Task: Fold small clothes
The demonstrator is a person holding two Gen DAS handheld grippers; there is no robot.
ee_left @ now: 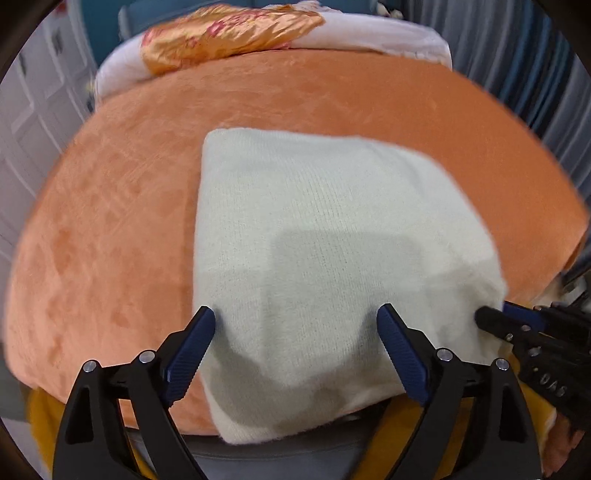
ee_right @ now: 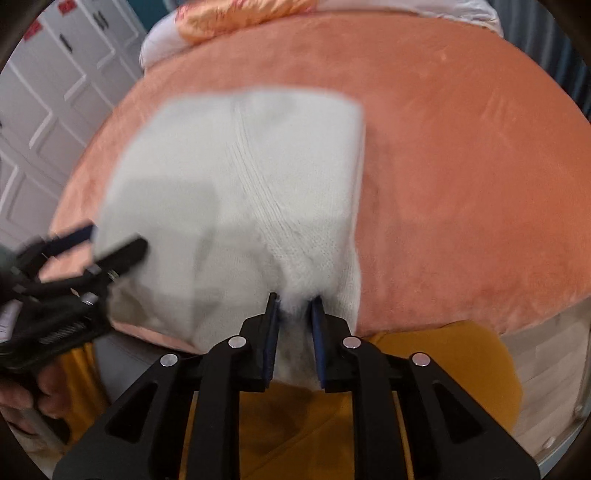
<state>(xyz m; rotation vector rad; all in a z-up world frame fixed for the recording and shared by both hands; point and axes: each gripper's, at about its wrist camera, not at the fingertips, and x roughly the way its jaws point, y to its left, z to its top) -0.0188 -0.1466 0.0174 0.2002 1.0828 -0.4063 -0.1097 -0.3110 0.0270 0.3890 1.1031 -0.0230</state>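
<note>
The right gripper (ee_right: 293, 306) is clamped on the near edge of the white knit garment (ee_left: 332, 240); the left gripper (ee_left: 297, 325) is held spread, straddling that edge. The garment extends away across the orange cushion (ee_left: 110, 221).

The folded garment (ee_left: 332, 258) lies on the blanket-covered bed (ee_left: 110, 240), its near edge hanging over the bed's front edge. The left tongs (ee_left: 295, 325) sit at that near edge, fingers spread apart over the cloth. The right tongs (ee_right: 294, 306) are to their right, at the garment's near right corner, with a bunch of cloth between the fingers. Behind the garment, at the far end of the bed, a pillow (ee_left: 229, 33) lies on bedding (ee_left: 388, 37). A panelled door (ee_right: 55, 110) stands left of the bed.
</note>
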